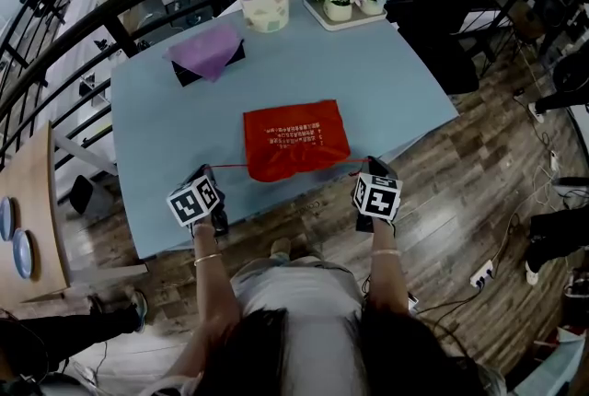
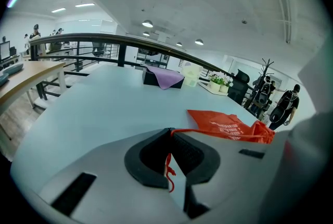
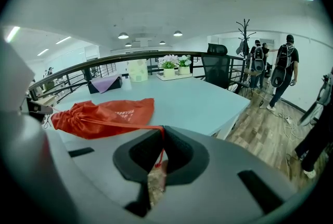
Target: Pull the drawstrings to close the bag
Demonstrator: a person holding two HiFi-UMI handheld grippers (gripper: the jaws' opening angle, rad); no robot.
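The left gripper has its jaws pressed together on the left drawstring, a thin red cord that runs taut from the jaws' tip to the red bag, while its short loose end dangles down through the gap behind the pads. The right gripper is likewise clamped tight on the right drawstring, which stretches straight from its jaws to the bag's mouth. The bag lies flat on the tabletop close to the middle of the near edge, between the two grippers, its mouth turned to that edge and gathered into bunched folds. Both grippers hover at the near edge, one off each side of the bag and apart from it. The white print on the bag is too small to read. In the head view the marker cubes cover most of each gripper, so the jaws themselves barely show there. Towards the far edge stand a black box draped with a purple cloth, a pale tub and a tray of potted flowers; the tub's coloured contents cannot be made out.
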